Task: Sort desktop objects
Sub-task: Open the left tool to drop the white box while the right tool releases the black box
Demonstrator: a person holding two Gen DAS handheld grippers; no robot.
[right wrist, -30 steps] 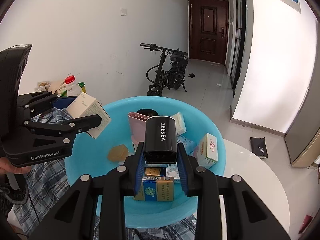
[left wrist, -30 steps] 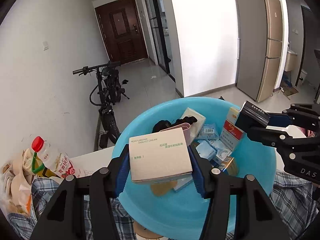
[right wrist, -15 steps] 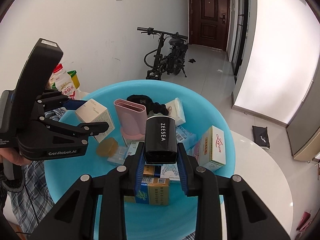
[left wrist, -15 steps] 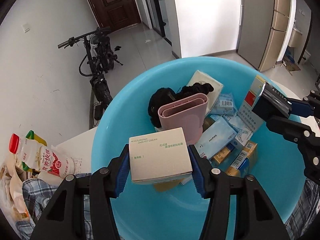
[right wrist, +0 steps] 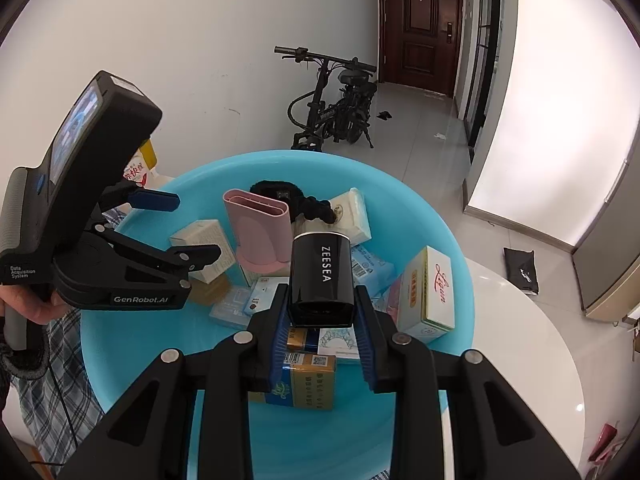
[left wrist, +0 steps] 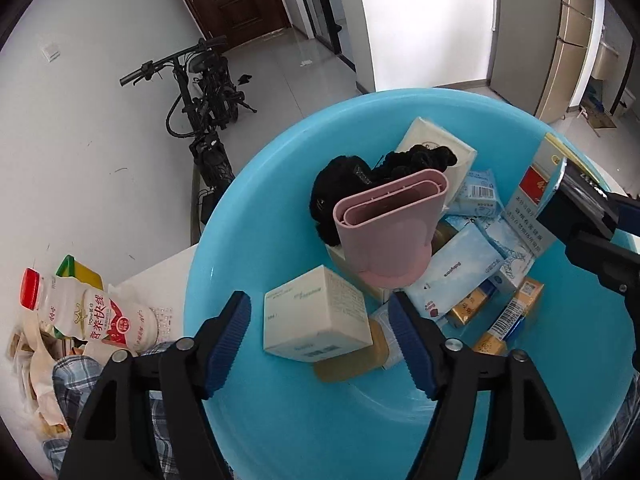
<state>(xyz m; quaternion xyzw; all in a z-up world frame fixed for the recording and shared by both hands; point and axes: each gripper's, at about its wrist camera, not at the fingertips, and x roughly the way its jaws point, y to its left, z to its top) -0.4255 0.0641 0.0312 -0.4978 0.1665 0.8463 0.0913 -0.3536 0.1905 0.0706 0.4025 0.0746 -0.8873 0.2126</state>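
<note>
Left wrist view: left tongs (left wrist: 320, 320) opening, cream box (left wrist: 316, 320) loose between the pads, tilted inside the blue basin (left wrist: 240, 208). Right tongs (right wrist: 322, 320) stay out—clamped on a black ZEESEA case (right wrist: 322, 276) directly above the basin's clutter; what lies beneath is hidden.

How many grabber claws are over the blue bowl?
2. The left gripper is opening around the cream box; the right gripper grips the black ZEESEA case.

Bright, sharp daylight from the glass doorway (right wrist: 560, 120), slight glare there, strong fisheye bending, dark corners.
</note>
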